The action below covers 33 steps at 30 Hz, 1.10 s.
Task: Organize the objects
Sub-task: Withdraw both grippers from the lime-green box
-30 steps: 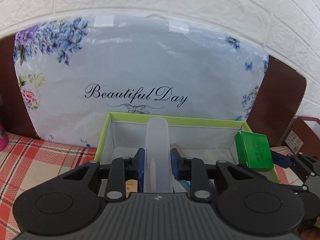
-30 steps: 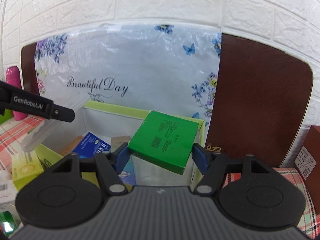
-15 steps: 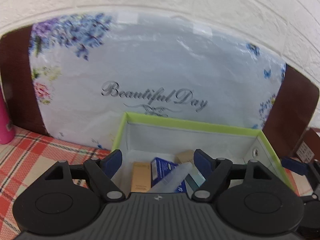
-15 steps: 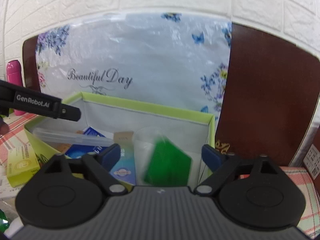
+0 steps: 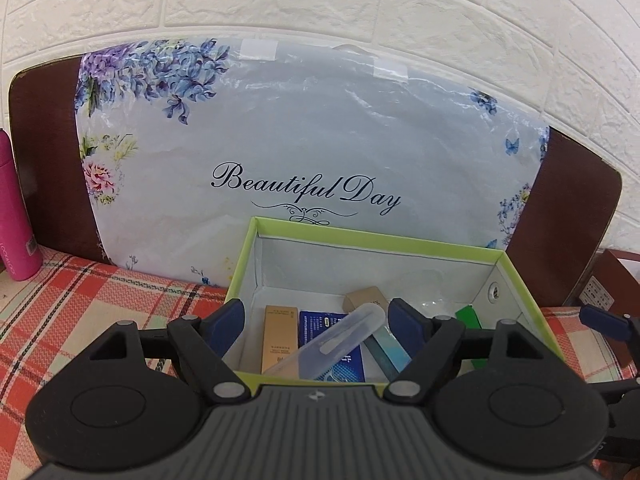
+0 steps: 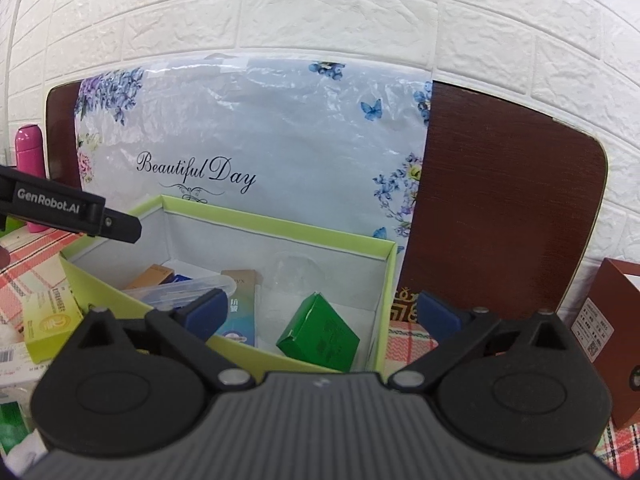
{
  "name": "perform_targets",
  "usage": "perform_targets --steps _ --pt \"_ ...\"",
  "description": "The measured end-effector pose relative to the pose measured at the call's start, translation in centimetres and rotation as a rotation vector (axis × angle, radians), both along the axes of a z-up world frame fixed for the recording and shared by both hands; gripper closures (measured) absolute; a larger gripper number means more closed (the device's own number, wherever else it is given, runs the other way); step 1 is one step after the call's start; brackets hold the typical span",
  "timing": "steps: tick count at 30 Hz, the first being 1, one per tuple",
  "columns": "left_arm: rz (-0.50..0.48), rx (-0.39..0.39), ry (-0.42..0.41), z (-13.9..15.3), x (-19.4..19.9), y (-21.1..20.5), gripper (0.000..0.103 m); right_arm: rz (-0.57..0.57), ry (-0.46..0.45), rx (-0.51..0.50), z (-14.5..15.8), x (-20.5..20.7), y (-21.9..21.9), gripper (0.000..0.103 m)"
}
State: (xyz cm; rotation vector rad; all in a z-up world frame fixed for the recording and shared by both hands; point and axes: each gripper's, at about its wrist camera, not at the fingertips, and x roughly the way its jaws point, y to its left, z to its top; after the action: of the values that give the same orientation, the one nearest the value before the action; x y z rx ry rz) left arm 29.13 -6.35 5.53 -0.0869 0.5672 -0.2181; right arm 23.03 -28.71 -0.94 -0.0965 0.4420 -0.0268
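A light-green open box (image 5: 376, 239) (image 6: 280, 227) stands on the checked cloth against a floral board. Inside lie a clear plastic tube (image 5: 332, 342) (image 6: 180, 289), a tan carton (image 5: 279, 336), a blue carton (image 5: 320, 322), a teal carton (image 6: 240, 308) and a green box (image 6: 318, 332) (image 5: 468, 317), which rests tilted at the right end. My left gripper (image 5: 316, 320) is open and empty above the box's near edge. My right gripper (image 6: 320, 312) is open and empty above the box's right end. The left gripper's finger also shows in the right wrist view (image 6: 72, 214).
A pink bottle (image 5: 16, 216) (image 6: 29, 152) stands at the far left. A red-brown box (image 6: 604, 336) stands at the right. A yellow-green carton (image 6: 50, 320) and other packets lie left of the box. A floral "Beautiful Day" board (image 5: 312, 152) leans on the white brick wall.
My left gripper opened and dropped the clear tube into the box. My right gripper opened and dropped the green box into the box's right end. Both grippers pulled back.
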Motion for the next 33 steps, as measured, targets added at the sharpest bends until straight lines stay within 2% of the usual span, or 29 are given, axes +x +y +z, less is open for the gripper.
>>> perform_targets --steps 11,20,29,33 --pt "0.001 -0.018 0.007 0.3 -4.2 0.9 0.021 0.023 -0.016 0.015 1.8 -3.8 0.6 0.000" --pt "-0.011 -0.057 0.023 -0.3 -10.2 1.3 0.021 0.081 -0.014 0.027 2.9 -8.9 1.9 0.000" --pt "-0.004 -0.091 0.080 -2.9 -16.4 2.7 0.021 0.120 0.020 0.080 1.8 -15.3 3.5 0.000" --pt "-0.003 -0.106 0.122 -4.3 -18.1 3.3 0.021 0.122 0.060 0.148 0.2 -17.2 3.8 0.000"
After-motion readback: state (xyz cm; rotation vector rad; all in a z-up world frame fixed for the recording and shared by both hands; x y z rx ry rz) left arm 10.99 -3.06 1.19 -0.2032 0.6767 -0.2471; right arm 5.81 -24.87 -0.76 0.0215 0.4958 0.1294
